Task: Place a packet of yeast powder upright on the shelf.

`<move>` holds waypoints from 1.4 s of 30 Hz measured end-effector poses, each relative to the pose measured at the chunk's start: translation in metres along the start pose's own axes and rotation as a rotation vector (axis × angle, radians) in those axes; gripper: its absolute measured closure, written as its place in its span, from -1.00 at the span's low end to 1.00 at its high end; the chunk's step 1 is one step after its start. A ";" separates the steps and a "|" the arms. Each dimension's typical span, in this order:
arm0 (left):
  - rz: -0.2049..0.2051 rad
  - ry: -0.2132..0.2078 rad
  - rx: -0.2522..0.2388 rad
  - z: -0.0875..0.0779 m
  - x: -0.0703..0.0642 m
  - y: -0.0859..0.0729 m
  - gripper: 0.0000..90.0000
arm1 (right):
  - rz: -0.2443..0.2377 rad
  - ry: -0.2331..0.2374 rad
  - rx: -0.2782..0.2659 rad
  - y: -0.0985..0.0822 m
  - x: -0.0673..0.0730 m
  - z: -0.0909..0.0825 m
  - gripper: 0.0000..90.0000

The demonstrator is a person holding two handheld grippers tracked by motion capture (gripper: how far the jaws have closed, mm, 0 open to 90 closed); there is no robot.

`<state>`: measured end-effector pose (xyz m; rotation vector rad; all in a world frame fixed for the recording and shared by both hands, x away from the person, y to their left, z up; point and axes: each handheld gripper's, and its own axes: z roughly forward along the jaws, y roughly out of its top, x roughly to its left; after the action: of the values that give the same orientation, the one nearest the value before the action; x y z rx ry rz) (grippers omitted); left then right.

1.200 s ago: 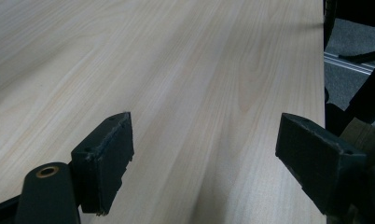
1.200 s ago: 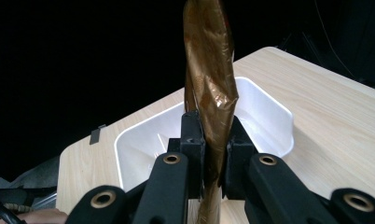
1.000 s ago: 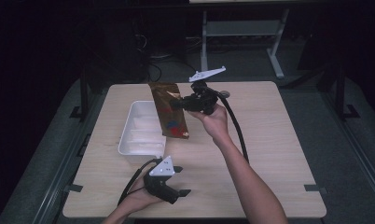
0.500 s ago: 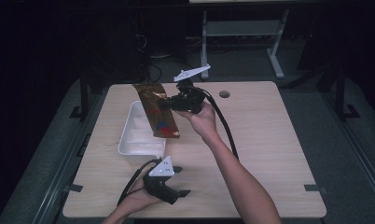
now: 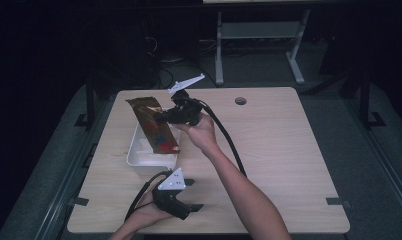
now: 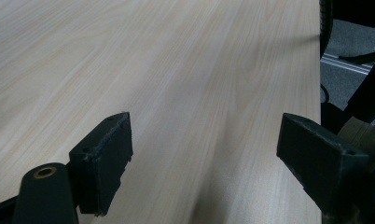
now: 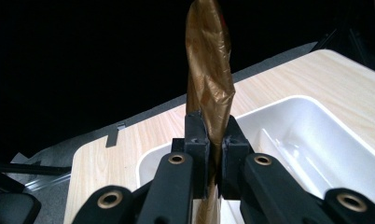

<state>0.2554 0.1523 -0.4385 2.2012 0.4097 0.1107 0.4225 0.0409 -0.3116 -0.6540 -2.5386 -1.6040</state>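
Between right gripper [image 7: 214, 154] jaws: brown packet [image 7: 209, 88] pinched, above white tray [image 7: 311, 140].

text: none legible | brown packet [image 5: 154, 125]: red and blue print on its face, too blurred to read | white tray [image 5: 139, 155]: unmarked | wooden table [image 5: 279, 150]: unmarked
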 end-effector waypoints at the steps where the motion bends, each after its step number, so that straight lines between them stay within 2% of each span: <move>1: -0.001 -0.001 0.000 0.000 0.000 0.000 -0.60 | 0.000 0.005 0.003 -0.001 -0.001 0.003 0.89; 12: -0.001 0.005 0.001 -0.001 0.001 -0.001 -0.60 | 0.032 0.067 0.020 -0.012 -0.007 0.034 0.89; 23: 0.000 0.004 0.003 -0.001 0.001 -0.002 -0.60 | 0.049 0.092 0.043 -0.027 -0.011 0.060 0.90; 34: -0.004 0.003 0.008 0.000 0.001 -0.002 -0.60 | 0.066 0.094 0.052 -0.041 -0.014 0.068 0.87; 42: -0.009 0.004 0.006 0.000 0.002 -0.002 -0.60 | 0.068 0.081 0.056 -0.045 -0.016 0.063 0.86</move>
<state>0.2568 0.1541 -0.4404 2.2048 0.4232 0.1094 0.4295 0.0749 -0.3832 -0.6484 -2.4668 -1.5005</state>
